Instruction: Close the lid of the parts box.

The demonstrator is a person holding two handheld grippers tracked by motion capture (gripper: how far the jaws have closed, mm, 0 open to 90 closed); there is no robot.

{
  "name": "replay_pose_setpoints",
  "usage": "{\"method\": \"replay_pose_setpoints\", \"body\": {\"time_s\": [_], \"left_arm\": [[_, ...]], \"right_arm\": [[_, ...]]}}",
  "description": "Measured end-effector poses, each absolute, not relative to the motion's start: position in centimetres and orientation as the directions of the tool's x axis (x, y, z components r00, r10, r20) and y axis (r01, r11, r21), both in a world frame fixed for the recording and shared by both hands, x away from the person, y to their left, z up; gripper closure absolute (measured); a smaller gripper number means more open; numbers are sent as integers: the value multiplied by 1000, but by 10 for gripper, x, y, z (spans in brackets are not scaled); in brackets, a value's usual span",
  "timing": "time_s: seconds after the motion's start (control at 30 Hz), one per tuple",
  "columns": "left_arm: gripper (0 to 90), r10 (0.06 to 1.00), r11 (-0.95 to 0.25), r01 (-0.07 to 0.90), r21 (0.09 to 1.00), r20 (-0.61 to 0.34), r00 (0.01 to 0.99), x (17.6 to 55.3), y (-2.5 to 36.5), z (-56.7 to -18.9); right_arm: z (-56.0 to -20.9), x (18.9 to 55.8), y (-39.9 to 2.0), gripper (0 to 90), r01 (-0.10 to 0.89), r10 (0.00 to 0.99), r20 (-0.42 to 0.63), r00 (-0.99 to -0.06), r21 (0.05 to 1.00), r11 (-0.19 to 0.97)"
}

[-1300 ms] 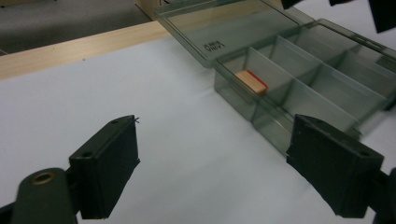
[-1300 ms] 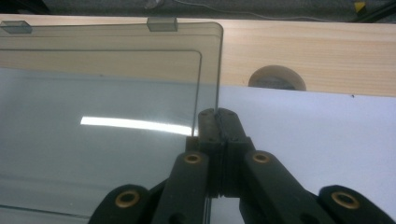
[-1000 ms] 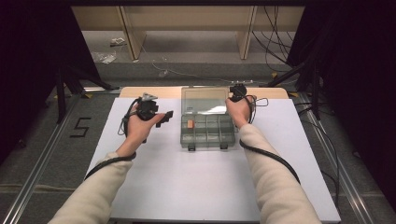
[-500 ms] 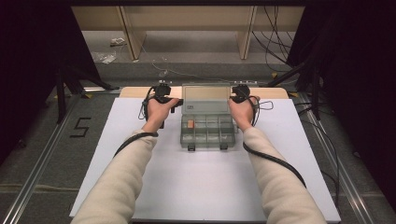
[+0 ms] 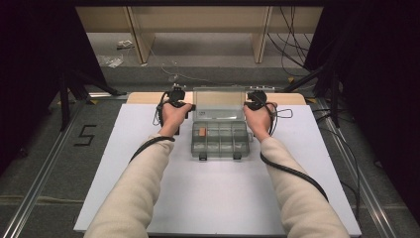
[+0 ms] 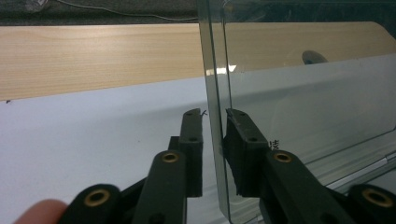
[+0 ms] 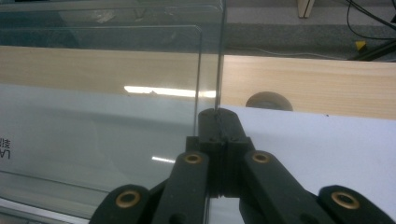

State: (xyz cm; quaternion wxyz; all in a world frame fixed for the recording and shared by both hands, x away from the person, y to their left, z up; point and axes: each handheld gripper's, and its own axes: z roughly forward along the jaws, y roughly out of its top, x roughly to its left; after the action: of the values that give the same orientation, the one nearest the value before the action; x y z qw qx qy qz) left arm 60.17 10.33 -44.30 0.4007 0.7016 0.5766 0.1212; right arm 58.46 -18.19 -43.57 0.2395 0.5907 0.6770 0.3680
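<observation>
This looks like a lab or recording rig, not a home. A white table fills the middle of the high view, its far strip bare wood. Black curtains close off the left and right edges of the frame. On the grey carpet at lower left, metal rails run along the table, and a number 5 is marked at mid left. Loose cables hang at upper right, and plain wooden panels stand along the top.
</observation>
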Motion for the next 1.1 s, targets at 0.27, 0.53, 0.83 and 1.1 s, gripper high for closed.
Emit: {"method": "replay_pose_setpoints", "body": {"time_s": [0.27, 0.53, 0.83, 1.1], "left_arm": [[864, 919, -15, 703, 711, -268, 291, 598, 98, -438], [878, 921, -35, 671, 741, -236, 309, 593, 95, -436], [881, 920, -57, 647, 761, -212, 330, 588, 95, -435], [881, 915, -73, 631, 773, -199, 350, 585, 96, -434]], "right_arm": [[-434, 582, -183, 900, 619, 976, 112, -187, 785, 28], [-433, 577, -189, 900, 624, 970, 144, -194, 782, 9], [-428, 576, -195, 880, 635, 959, 163, -233, 773, 23], [-412, 584, -199, 784, 593, 955, 153, -254, 805, 29]]}}
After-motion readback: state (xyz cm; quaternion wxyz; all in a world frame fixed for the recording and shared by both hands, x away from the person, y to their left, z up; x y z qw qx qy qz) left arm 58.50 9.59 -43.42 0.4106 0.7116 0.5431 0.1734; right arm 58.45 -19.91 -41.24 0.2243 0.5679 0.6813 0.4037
